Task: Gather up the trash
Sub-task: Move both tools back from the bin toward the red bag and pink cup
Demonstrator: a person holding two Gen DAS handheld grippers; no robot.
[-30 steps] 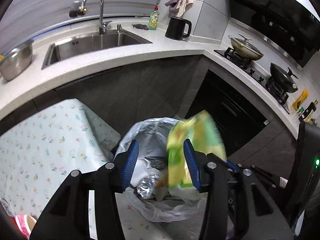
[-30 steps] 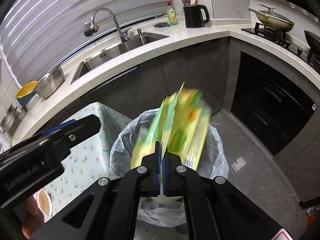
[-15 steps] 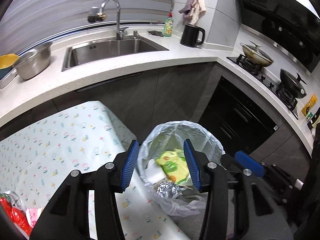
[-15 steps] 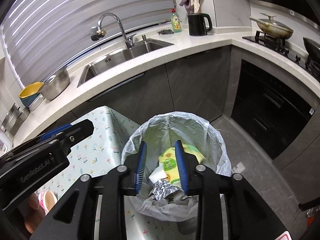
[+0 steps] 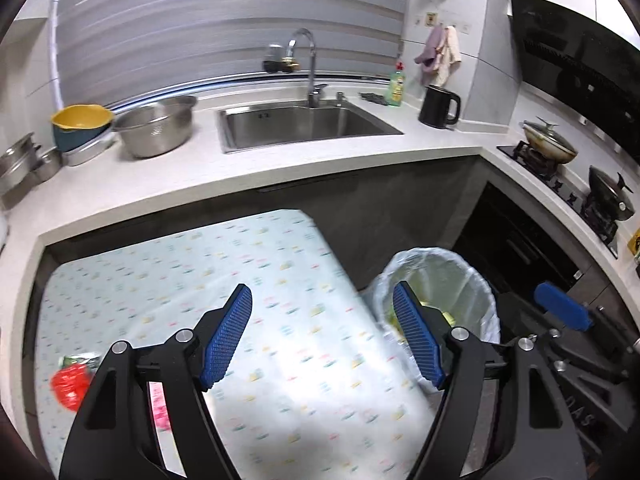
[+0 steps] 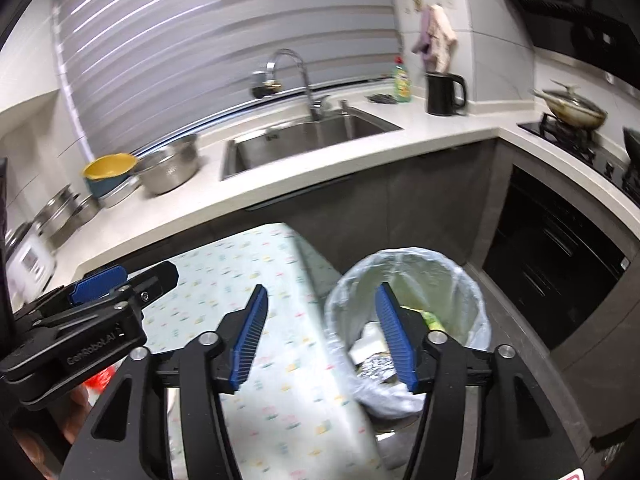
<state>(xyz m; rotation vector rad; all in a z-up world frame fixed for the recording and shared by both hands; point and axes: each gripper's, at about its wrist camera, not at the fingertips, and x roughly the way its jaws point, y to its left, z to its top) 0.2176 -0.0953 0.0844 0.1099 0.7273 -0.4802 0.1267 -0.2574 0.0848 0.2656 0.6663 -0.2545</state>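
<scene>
A bin lined with a clear plastic bag (image 5: 460, 276) (image 6: 444, 272) stands on the floor beside the table; a yellow-green wrapper (image 6: 432, 320), crumpled foil (image 6: 376, 364) and white paper lie inside it. My left gripper (image 5: 322, 336) hovers over the floral tablecloth (image 5: 248, 276), its jaws opening with nothing between them. My right gripper (image 6: 320, 332) hangs above the table's right edge and the bin's rim, jaws also opening and empty. A red wrapper (image 5: 70, 384) and a pink one (image 5: 160, 408) lie at the table's near left.
The white counter (image 5: 160, 184) wraps behind the table with a steel sink (image 5: 300, 124), tap, steel bowl (image 5: 154, 130), yellow bowl (image 5: 80, 118), black kettle (image 5: 438, 106) and a green bottle. The hob with pans (image 5: 552, 148) is at the right. Dark cabinets stand behind the bin.
The yellow-green wrapper left my right gripper and dropped into the bin. Both grippers pulled back and up, swinging left over the table. Both sets of jaws spread wider.
</scene>
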